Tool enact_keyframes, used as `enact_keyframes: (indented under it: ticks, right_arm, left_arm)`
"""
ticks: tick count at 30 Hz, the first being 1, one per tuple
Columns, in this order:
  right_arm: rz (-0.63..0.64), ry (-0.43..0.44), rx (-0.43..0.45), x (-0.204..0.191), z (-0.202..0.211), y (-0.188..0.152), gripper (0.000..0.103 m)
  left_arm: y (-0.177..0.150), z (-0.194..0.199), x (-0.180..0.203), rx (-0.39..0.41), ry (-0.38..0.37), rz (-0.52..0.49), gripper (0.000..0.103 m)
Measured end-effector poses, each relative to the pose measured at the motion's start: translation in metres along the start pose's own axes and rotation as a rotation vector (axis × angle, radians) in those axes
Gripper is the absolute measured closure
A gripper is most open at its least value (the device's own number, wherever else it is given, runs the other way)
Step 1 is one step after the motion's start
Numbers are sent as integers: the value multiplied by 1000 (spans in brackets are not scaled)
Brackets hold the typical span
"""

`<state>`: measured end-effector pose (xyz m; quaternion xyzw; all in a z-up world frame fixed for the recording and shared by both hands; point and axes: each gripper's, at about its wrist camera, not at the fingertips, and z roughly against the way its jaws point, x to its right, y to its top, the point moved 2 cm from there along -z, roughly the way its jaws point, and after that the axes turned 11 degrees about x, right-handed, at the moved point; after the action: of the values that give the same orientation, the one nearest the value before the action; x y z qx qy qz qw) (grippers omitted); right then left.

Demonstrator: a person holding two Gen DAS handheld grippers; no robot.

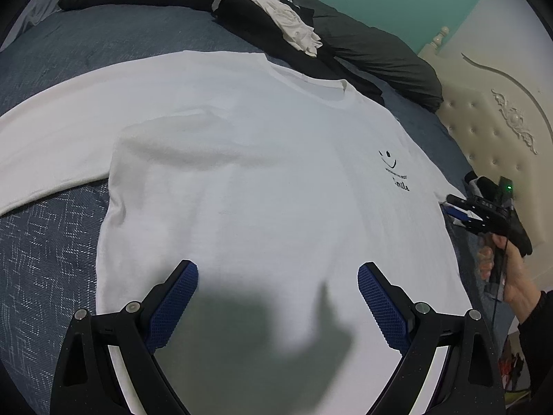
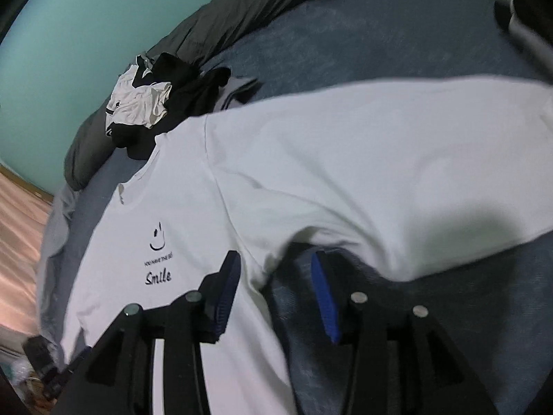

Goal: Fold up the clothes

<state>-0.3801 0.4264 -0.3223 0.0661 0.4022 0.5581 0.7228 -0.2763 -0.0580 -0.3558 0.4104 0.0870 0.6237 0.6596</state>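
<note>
White T-shirt (image 1: 242,173) lies front-up and spread flat on a bed with a blue patterned cover (image 1: 48,242); a small black smiley and the word "Smile" are printed on the chest (image 2: 157,259). One sleeve reaches out over the cover at the left of the left wrist view; the other sleeve (image 2: 397,180) spreads wide across the right wrist view. Left gripper (image 1: 278,304) hangs over the lower body of the shirt, jaws wide apart, nothing between them, its shadow falling on the cloth below. Right gripper (image 2: 274,297) sits at the shirt's side edge by the armpit, jaws parted, blue pads clear of the cloth: one finger over the white fabric, the other over the bed cover, the shirt's edge running between them. A hand (image 1: 508,276) holds that gripper at the right of the left wrist view. Heap of black and white clothes (image 1: 262,10) beyond the collar, against a dark quilt (image 1: 380,52). Cream tufted headboard (image 1: 490,128) and teal wall (image 2: 69,34) behind.
</note>
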Motion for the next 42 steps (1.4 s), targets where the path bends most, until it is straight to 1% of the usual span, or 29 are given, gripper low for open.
enact_keyframes:
  ticks: [1, 2, 3, 7, 9, 13, 17, 21, 23, 26, 29, 32, 34, 35, 36, 40, 42]
  right_arm:
    - [-22, 8, -2, 2, -5, -1, 73]
    - [-32, 9, 2, 4, -8, 0, 95]
    - [-32, 3, 10, 5, -9, 1, 99]
    - [-32, -3, 63, 6, -10, 14, 101]
    - [-21, -7, 75, 2, -13, 22, 101]
    - [12, -33, 67, -2, -24, 27, 101]
    - [6, -45, 47, 6, -29, 20, 101]
    - [-18, -22, 24, 12, -27, 18, 100]
    - [-26, -25, 7, 14, -19, 18, 99]
    - [15, -51, 13, 17, 3, 20, 83]
    - [21, -78, 53, 34, 33, 28, 80]
    - [30, -139, 107, 59, 66, 45, 77]
    - [35, -187, 139, 75, 84, 57, 71]
    - [37, -222, 157, 85, 92, 63, 66]
    - [34, -260, 172, 95, 100, 69, 63]
    - [2, -377, 196, 138, 121, 85, 63]
    - [0, -412, 194, 151, 125, 87, 63]
  left_arm:
    - [0, 0, -1, 0, 1, 1, 7]
    - [0, 0, -1, 0, 2, 2, 7]
    - [0, 0, -2, 0, 3, 3, 7]
    - [0, 1, -3, 1, 3, 2, 7]
    - [0, 0, -3, 0, 3, 0, 7]
    - [-2, 0, -2, -5, 2, -3, 7]
    - [-2, 0, -3, -5, 2, -3, 7]
    - [-2, 0, -2, -6, 1, -2, 7]
    - [-2, -1, -1, -7, -2, -3, 7]
    - [-1, -1, 0, -6, -5, -4, 7]
    - [-2, -1, 1, -7, -7, -6, 7]
    - [-1, 0, 2, -6, -7, -7, 7]
    - [-1, 0, 2, -5, -5, -10, 7]
    - [-2, 0, 2, -5, -3, -11, 7]
    - [-2, -1, 2, -6, -2, -12, 7]
    - [-4, -3, 3, -12, 3, -14, 7]
    - [-5, -5, 3, -14, 5, -17, 7]
